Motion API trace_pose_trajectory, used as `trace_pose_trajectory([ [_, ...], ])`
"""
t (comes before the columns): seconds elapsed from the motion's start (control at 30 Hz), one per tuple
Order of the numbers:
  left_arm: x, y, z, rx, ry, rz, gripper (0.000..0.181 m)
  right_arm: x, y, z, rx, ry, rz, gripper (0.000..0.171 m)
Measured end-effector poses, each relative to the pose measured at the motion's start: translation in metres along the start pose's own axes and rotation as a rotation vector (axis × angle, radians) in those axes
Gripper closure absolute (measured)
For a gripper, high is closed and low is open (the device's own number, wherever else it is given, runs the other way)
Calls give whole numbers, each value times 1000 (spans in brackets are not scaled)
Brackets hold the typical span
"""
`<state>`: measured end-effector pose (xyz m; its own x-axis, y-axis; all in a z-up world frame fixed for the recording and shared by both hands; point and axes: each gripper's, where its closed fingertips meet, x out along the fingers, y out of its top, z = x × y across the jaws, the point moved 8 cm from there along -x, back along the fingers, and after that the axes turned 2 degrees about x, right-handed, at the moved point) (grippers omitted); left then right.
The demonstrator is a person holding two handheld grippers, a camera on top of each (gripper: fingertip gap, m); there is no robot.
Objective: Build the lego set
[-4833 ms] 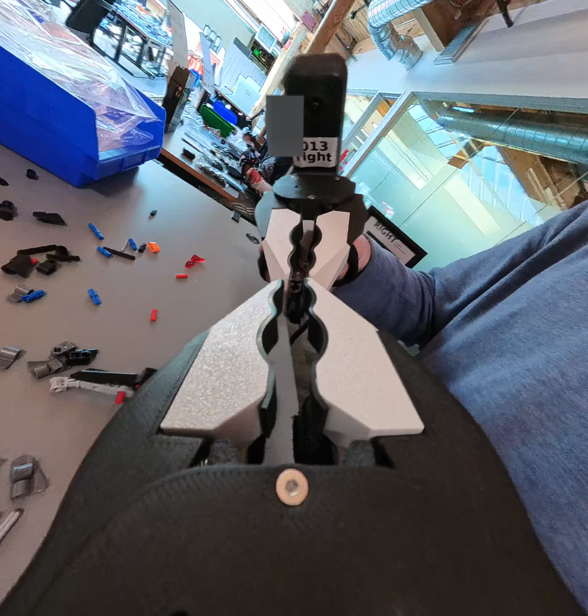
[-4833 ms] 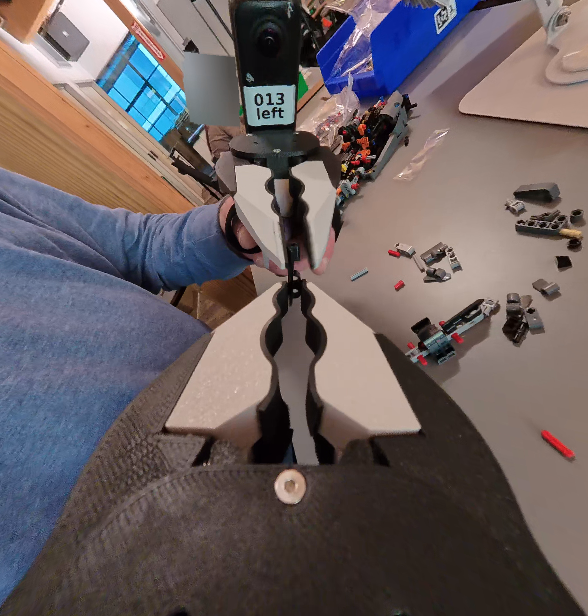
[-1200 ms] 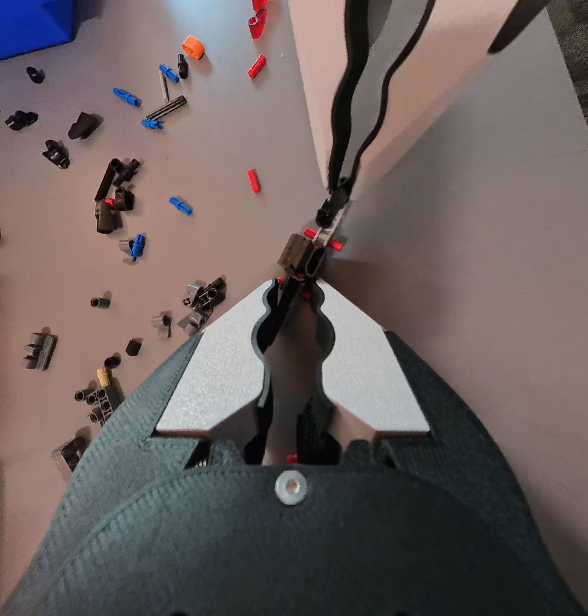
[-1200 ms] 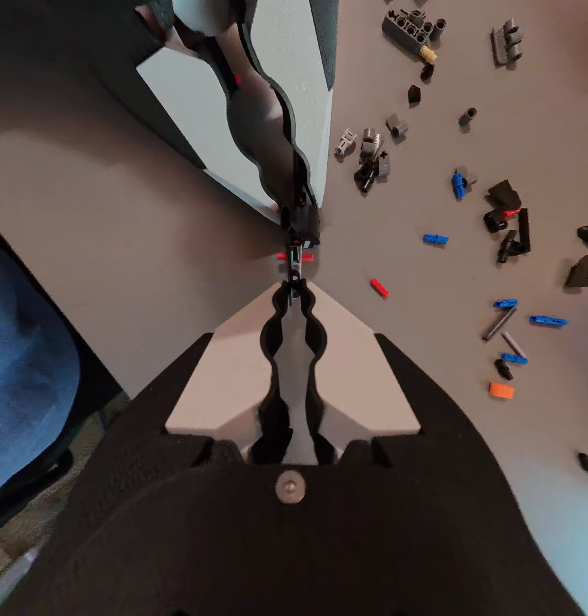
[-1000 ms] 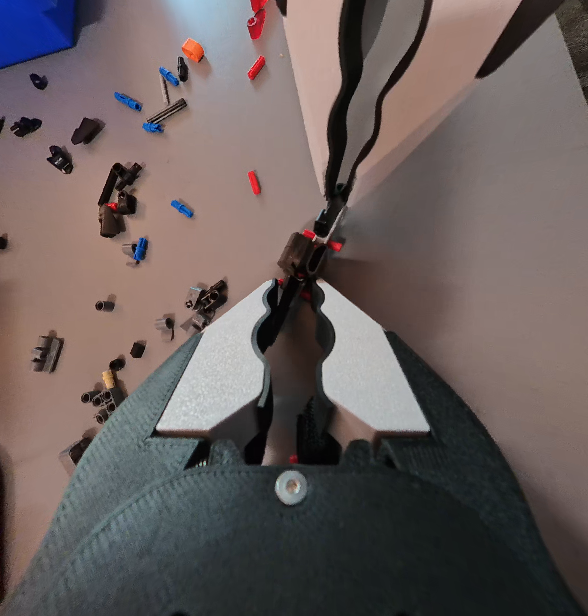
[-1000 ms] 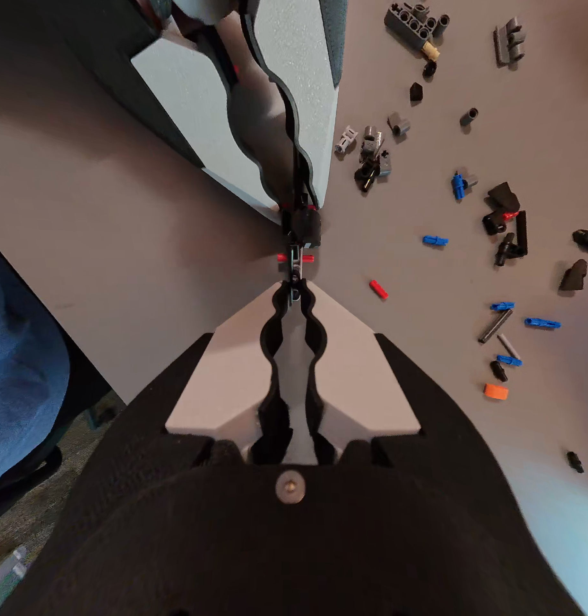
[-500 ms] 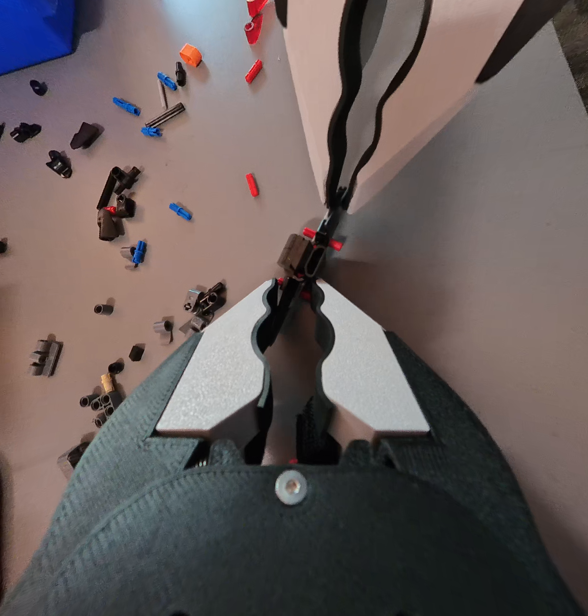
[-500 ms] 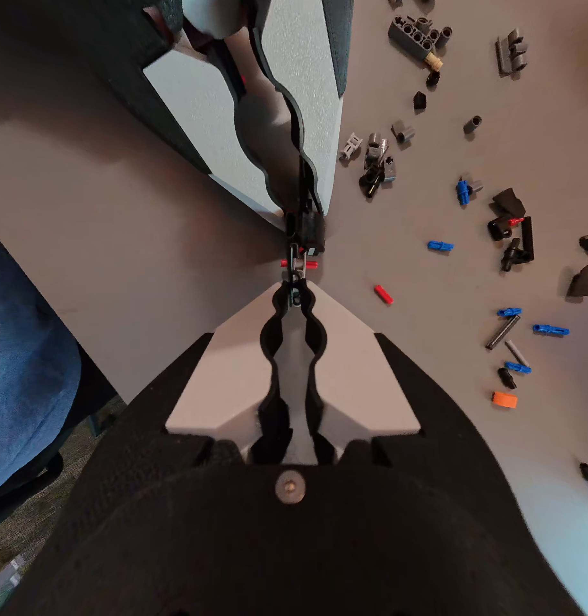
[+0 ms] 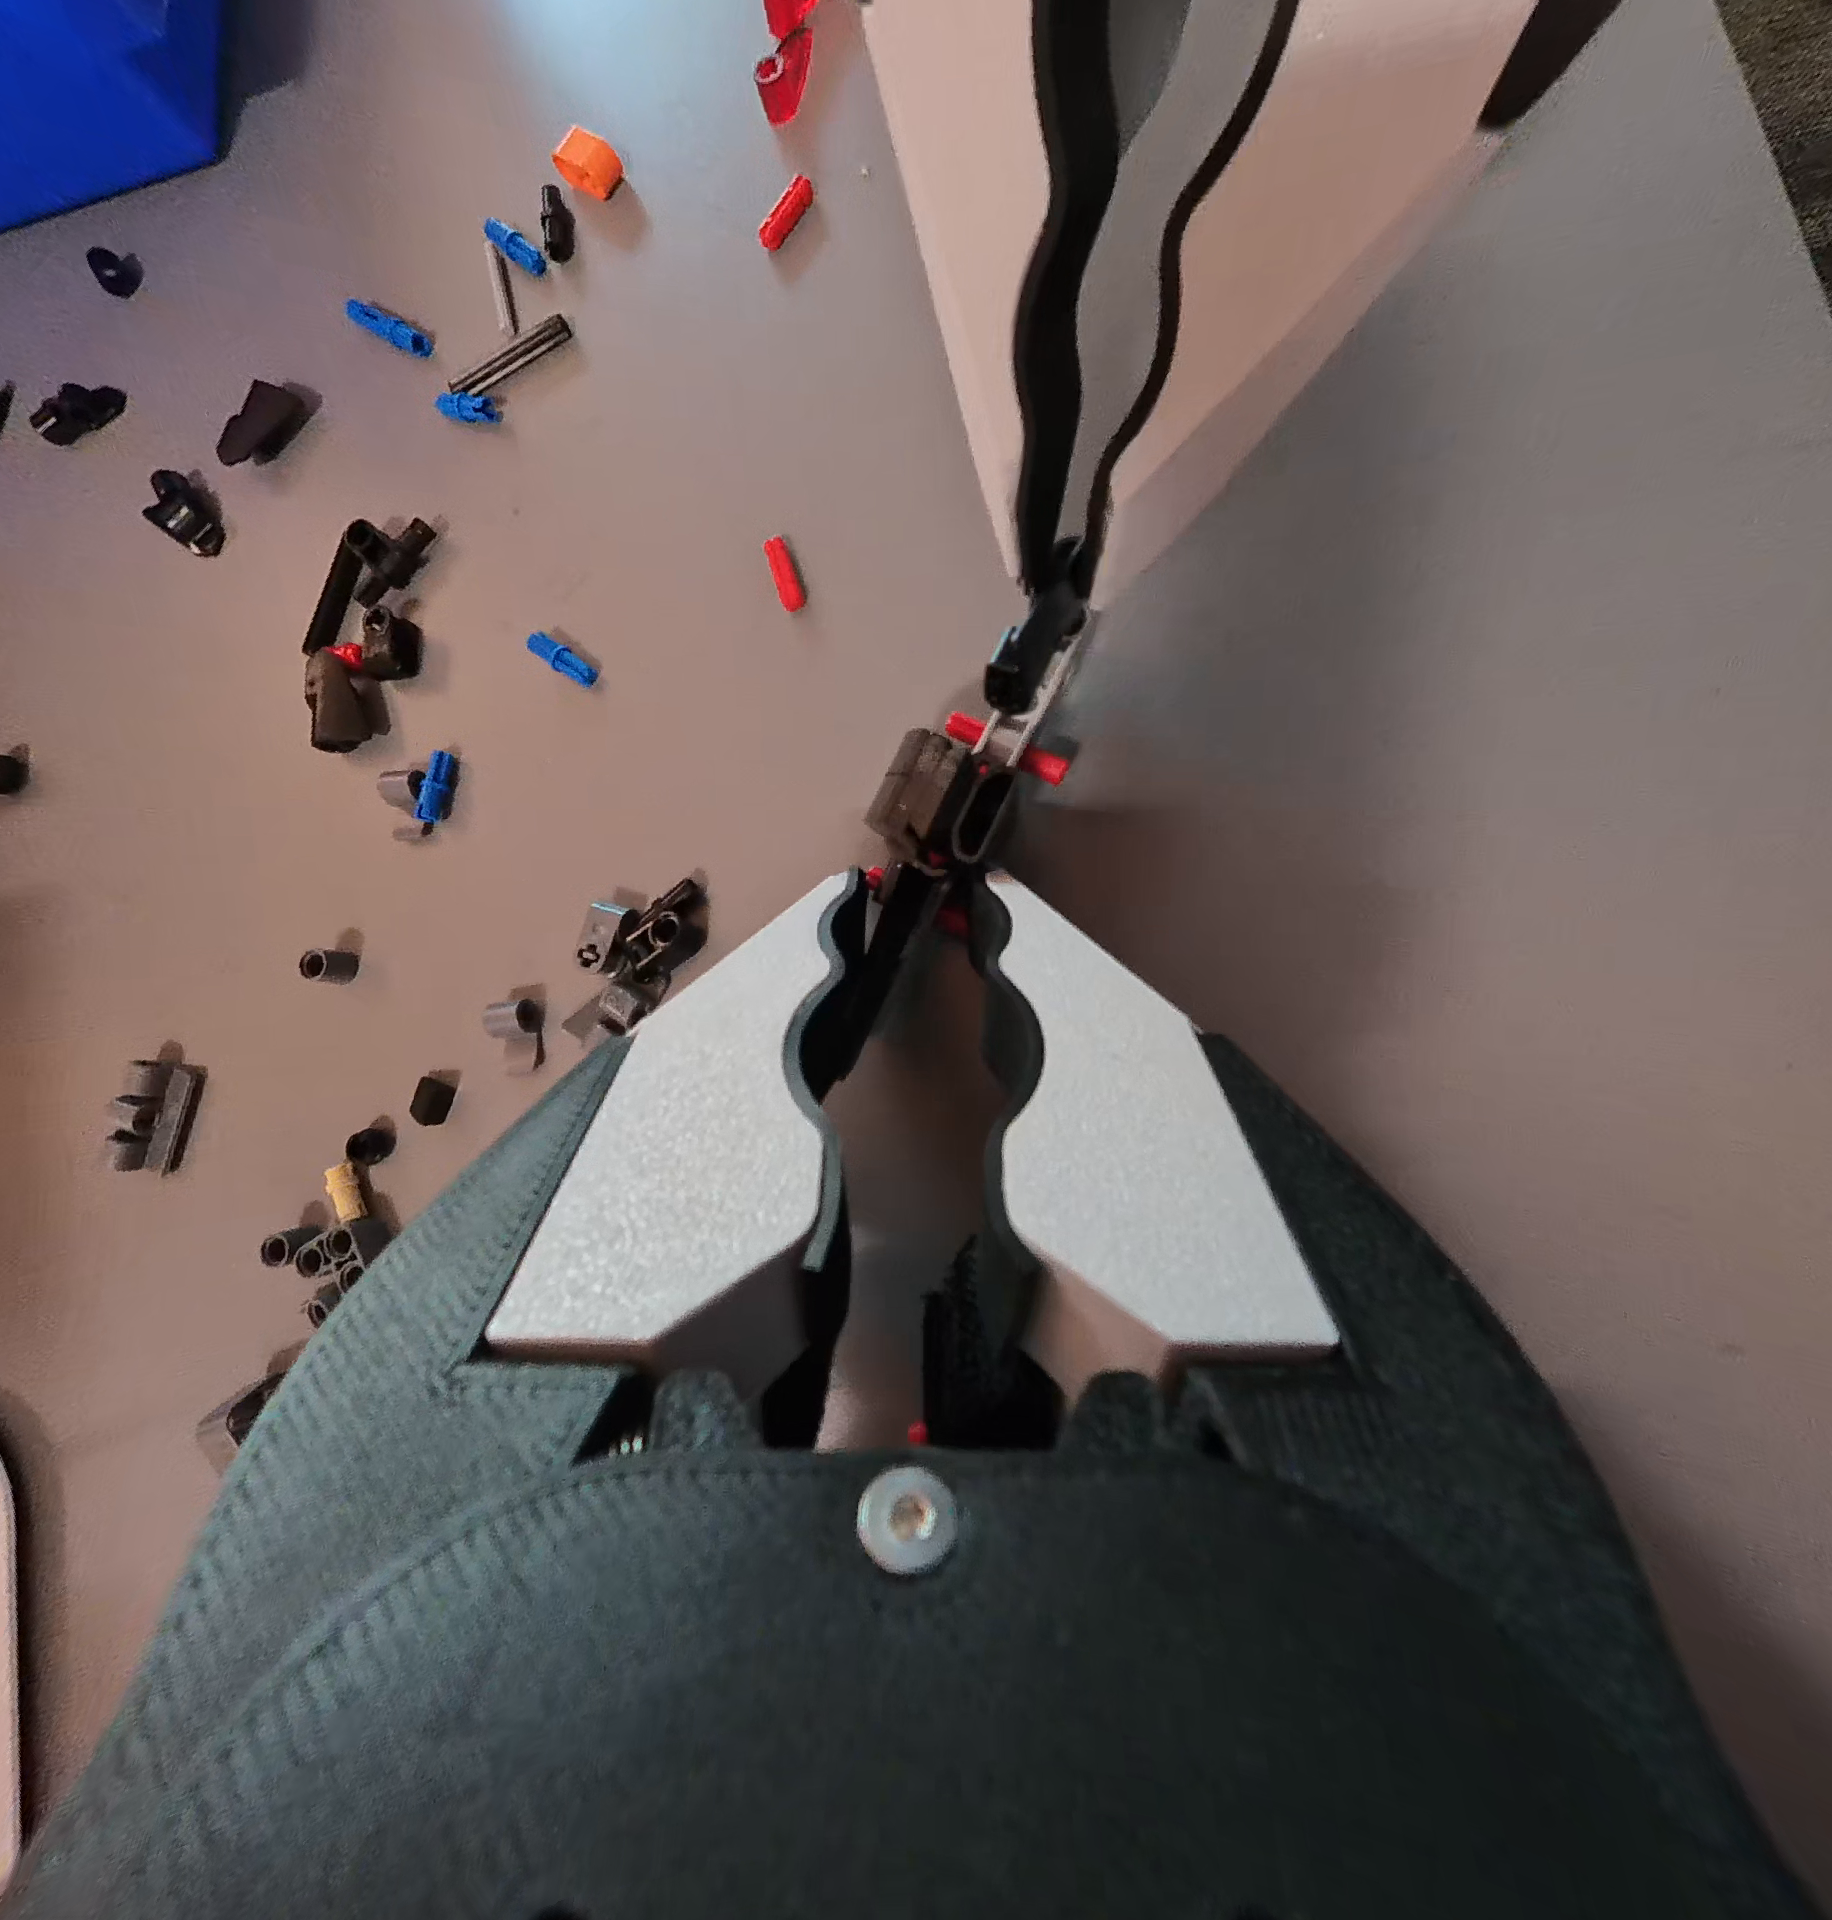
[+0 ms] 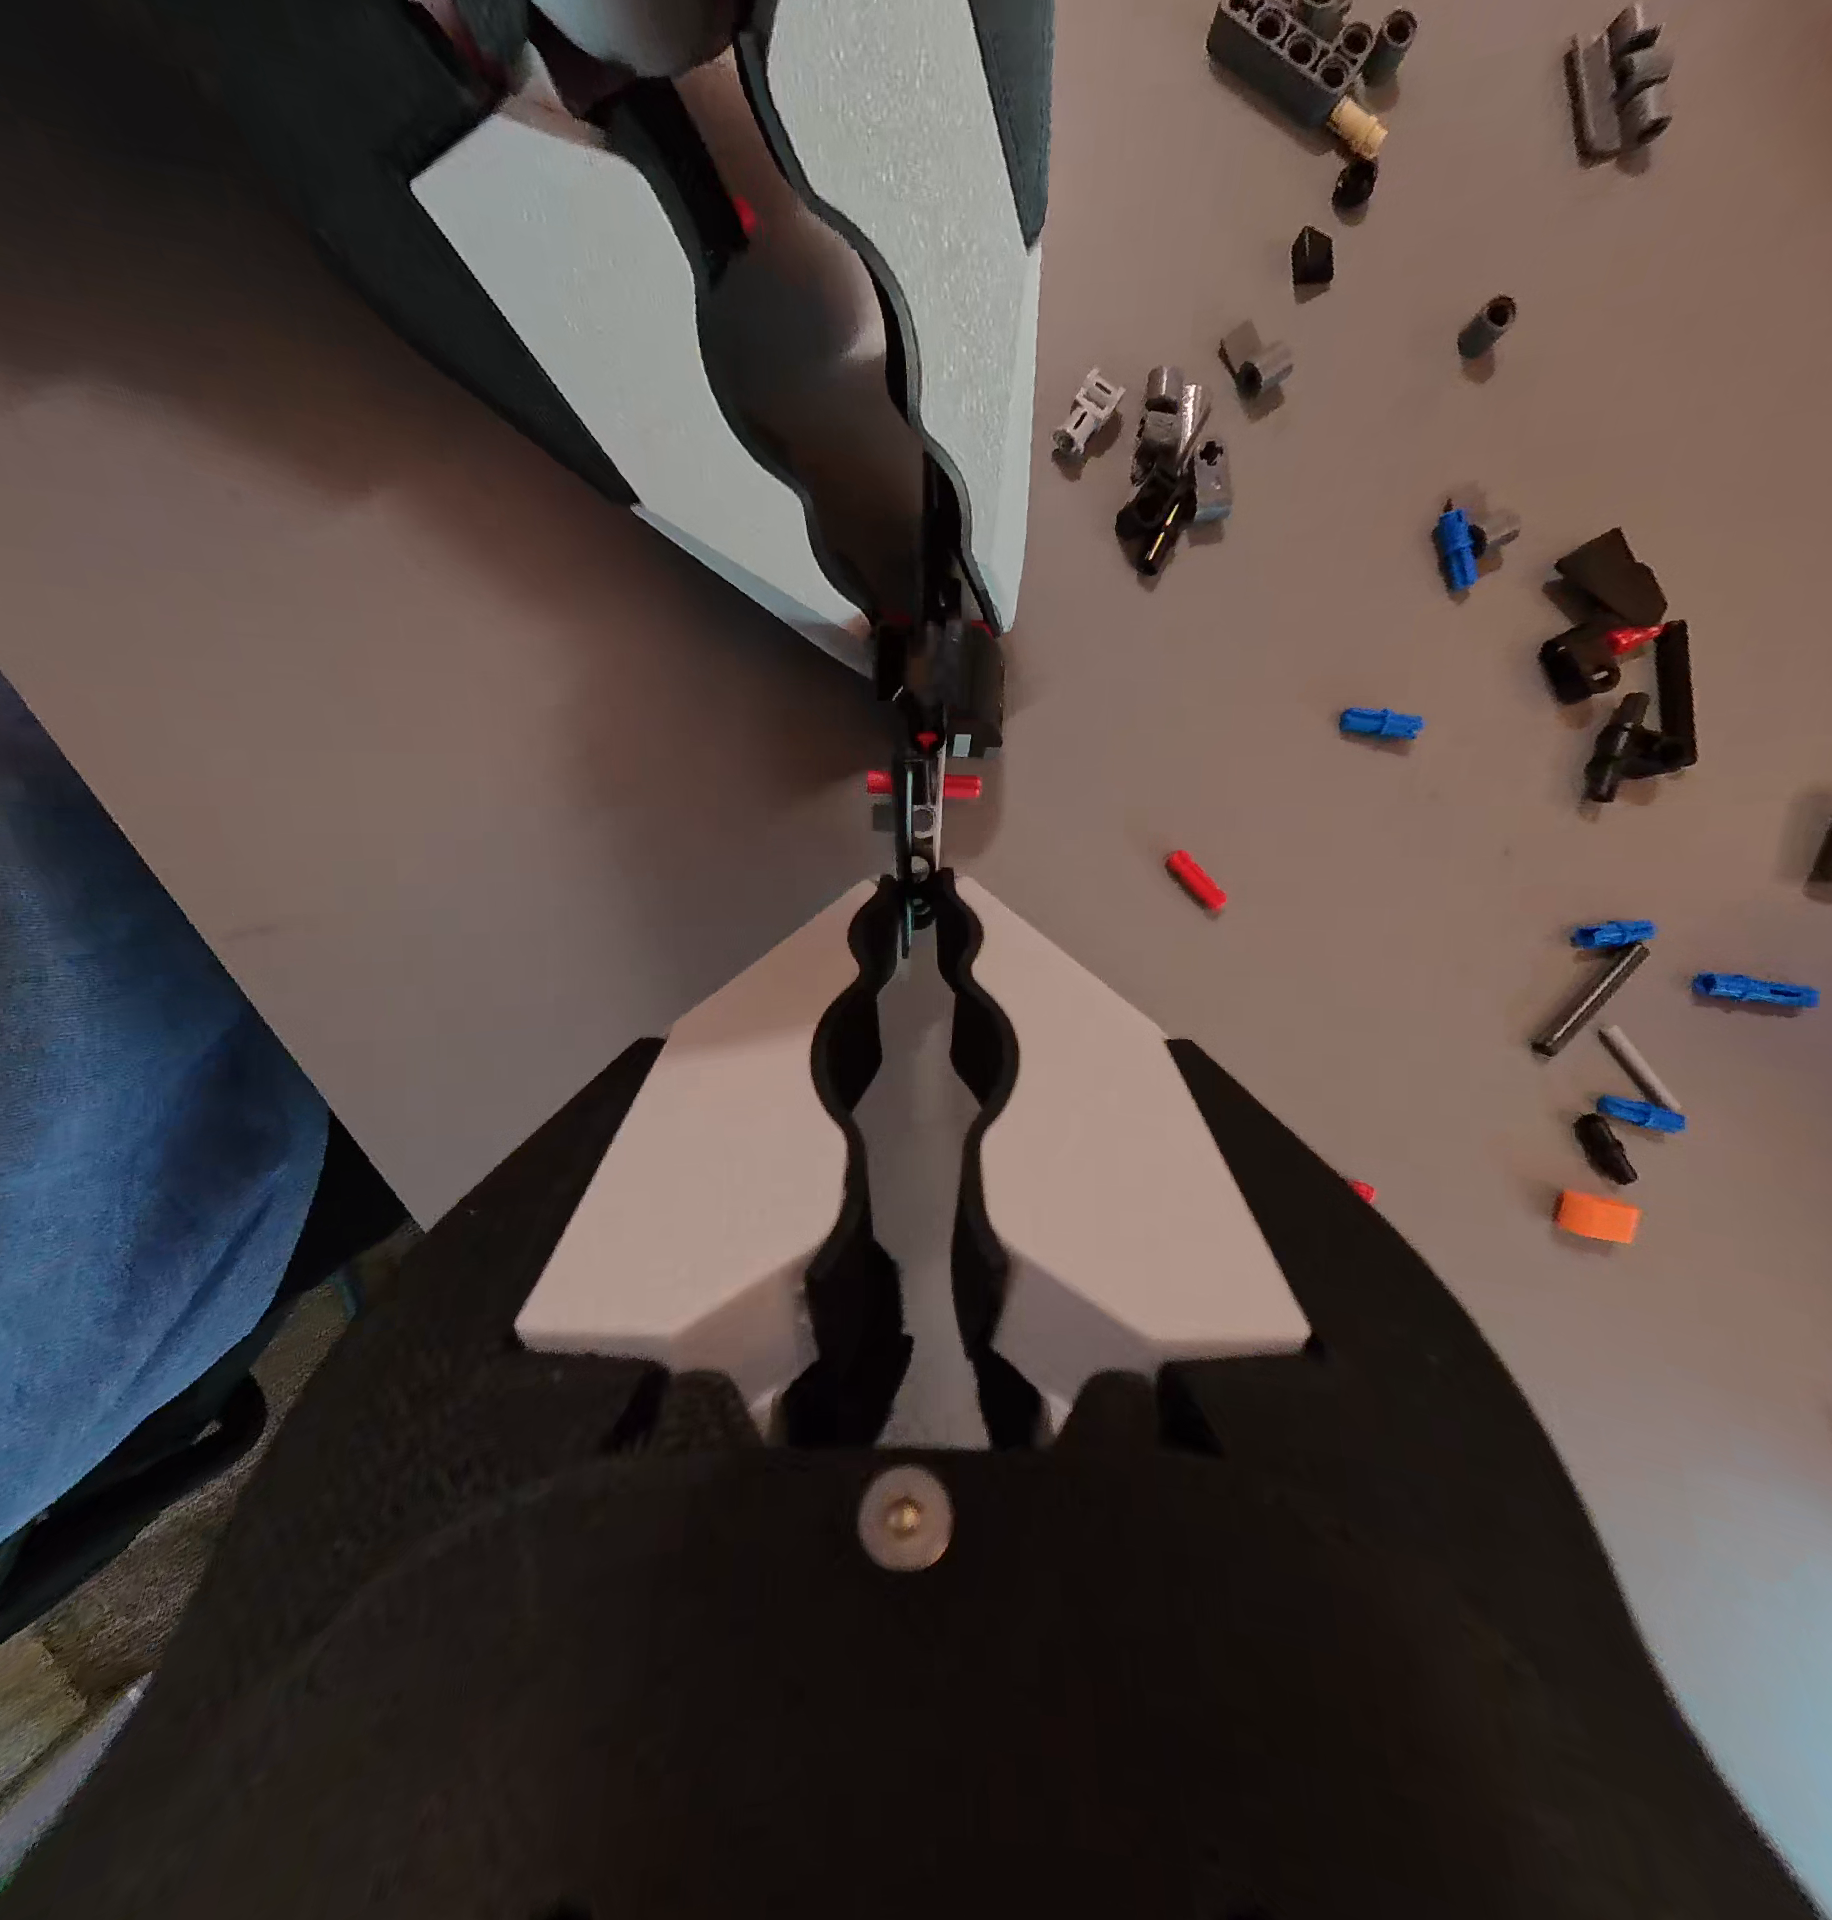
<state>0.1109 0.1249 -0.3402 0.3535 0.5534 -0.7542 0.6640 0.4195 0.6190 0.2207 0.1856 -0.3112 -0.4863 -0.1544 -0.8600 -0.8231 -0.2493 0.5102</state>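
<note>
grey matte table [image 9: 1463,935] carries the work. compared with half a second earlier, the small lego sub-assembly [image 9: 953,790] sits in nearly the same place between the two tools; the right gripper [image 10: 917,896] has drawn back slightly along the part, so a little more of the thin black link shows between its tips and the red cross pin. judgement: the piece is being seated or adjusted on the table, not carried, and the join is not yet confirmed.

left gripper [image 9: 917,894]: jaws narrow, pinching the dark end of the sub-assembly at its tips. right gripper: jaws narrow, clamped on the thin black link at the opposite end. in the left wrist view it enters from 12 o'clock.

materials: the sub-assembly is hard glossy plastic, a dark blocky connector, a slim grey-black beam and a red pin crossing it. gripper fingers [image 9: 683,1143] are pale, finely grained wedges with wavy black inner pads.

loose parts lie at 9 to 11 o'clock in the left wrist view: blue pins [image 9: 562,658], a red pin [image 9: 784,572], an orange ring [image 9: 590,159], black connectors. a blue bin [image 9: 60,104] sits at 10 o'clock.
</note>
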Motion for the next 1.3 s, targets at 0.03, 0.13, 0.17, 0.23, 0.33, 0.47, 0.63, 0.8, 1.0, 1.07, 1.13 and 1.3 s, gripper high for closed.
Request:
trace_pose_trajectory([
  [0.03, 0, 0, 0, -2, -1, 1, 164, 2, -1, 0, -4, 2, -5, 167],
  [0.13, 0, 0, 0, 0, 1, -1, 164, 3, 0, 1, 4, 8, -4, 167],
  [0.17, 0, 0, 0, -1, 2, 0, 164, 3, 0, 1, 5, 9, -3, 167],
  [0.23, 0, 0, 0, 1, 2, 0, 164, 3, 0, 0, 0, 8, -4, 167],
  [0.33, -1, 0, 0, 7, 7, -2, 163, 4, 2, -3, -27, -4, -17, 167],
  [0.47, -1, -1, 1, 9, 8, -2, 164, 2, 4, -3, -24, -3, -19, 167],
  [0.63, -2, -2, 1, 6, 8, 0, 164, 4, 4, -2, -13, 5, -30, 167],
  [0.8, -3, -3, 1, 5, 9, 5, 164, 5, 6, -3, -13, 13, -46, 167],
  [1.0, -3, -2, 1, 19, 10, 3, 164, 8, 11, -2, -17, 16, -122, 167],
  [1.07, -3, -2, 1, 21, 9, 7, 163, 9, 11, -2, -10, 18, -126, 167],
  [1.13, -3, -2, 1, 21, 9, 8, 163, 9, 10, -2, -15, 16, -124, 167],
  [1.3, -3, -2, 0, 16, 3, 11, 163, 7, 5, 1, 24, 42, -37, 167],
])
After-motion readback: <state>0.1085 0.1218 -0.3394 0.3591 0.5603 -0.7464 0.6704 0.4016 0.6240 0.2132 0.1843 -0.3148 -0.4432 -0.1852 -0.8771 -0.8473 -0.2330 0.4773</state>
